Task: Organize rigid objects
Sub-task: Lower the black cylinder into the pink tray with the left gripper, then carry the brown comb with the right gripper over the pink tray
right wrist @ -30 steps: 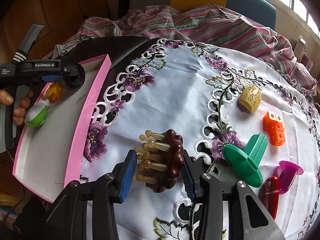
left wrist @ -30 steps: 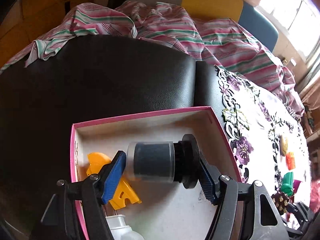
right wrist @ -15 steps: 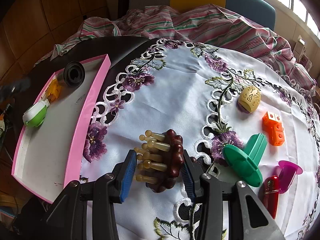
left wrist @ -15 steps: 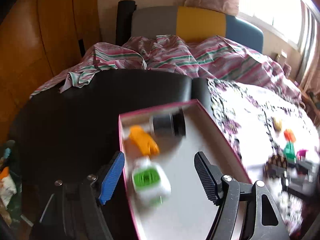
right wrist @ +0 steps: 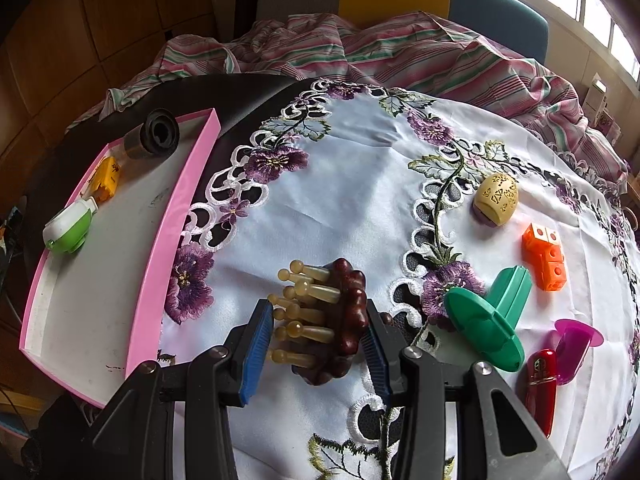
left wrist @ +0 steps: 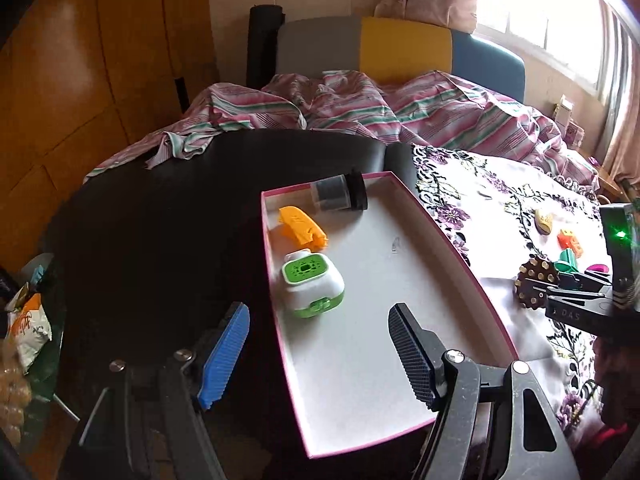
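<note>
Pink-walled tray [left wrist: 460, 256], white floor, at the left of the desk on its black surface [left wrist: 168, 216]. Contents, all along the far and left side: dark canister with black cap [left wrist: 338, 197], lying on its side in the far corner; orange plastic piece [left wrist: 301, 229] just beside it; white and green device [left wrist: 312, 282] nearer, close to the left wall. The rest of the tray floor is bare.

Left tool [left wrist: 320, 354]: jaws wide apart, nothing between them, held above the near end of the tray.

Right tool [right wrist: 318, 344]: closed on the dark wooden massager [right wrist: 340, 322]; one pad presses its pale peg tips, the other its beaded back. The massager rests on the embroidered white cloth [right wrist: 360, 168], near the tray's right wall.

On the cloth to the right, well apart from the tray: cream carved egg [right wrist: 496, 199]; orange block [right wrist: 545, 257]; green flanged piece [right wrist: 490, 318]; magenta cup-shaped piece [right wrist: 574, 344], touching a red pocket knife [right wrist: 540, 388].

Striped bedding [left wrist: 400, 112] lies behind the desk.
</note>
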The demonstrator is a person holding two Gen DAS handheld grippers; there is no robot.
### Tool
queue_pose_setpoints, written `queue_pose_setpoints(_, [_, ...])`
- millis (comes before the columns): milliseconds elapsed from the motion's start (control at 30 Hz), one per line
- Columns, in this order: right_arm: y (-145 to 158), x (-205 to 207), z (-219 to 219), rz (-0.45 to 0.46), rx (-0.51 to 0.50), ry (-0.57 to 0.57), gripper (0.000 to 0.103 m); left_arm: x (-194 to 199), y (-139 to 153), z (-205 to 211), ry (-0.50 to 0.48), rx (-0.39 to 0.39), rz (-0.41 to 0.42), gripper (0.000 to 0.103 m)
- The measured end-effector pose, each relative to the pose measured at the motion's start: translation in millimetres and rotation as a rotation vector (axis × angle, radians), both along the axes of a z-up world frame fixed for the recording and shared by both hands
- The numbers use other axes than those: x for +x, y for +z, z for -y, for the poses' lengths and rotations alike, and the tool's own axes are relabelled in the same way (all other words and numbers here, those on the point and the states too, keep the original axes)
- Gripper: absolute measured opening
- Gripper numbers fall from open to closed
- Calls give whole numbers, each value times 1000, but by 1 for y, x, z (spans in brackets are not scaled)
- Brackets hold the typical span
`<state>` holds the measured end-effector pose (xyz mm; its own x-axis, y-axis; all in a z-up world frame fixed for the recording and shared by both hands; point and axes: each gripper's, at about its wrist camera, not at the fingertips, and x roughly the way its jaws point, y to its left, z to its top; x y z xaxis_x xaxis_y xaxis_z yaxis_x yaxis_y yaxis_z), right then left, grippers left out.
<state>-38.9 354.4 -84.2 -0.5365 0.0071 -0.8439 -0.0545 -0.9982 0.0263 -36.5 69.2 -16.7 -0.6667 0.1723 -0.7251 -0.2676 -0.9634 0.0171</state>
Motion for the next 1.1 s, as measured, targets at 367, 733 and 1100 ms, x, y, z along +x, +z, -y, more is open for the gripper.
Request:
queue_pose_setpoints(367, [-1, 1, 6, -8, 37, 1, 44, 8, 3, 23, 34, 15, -3, 73])
queue_pose_setpoints(733, [6, -2, 10, 12, 36, -20, 43, 9, 2, 39, 55, 42, 4, 73])
queue_pose_setpoints(1100, [60, -11, 61, -124, -18, 85, 43, 9, 1, 51, 71, 59, 13, 73])
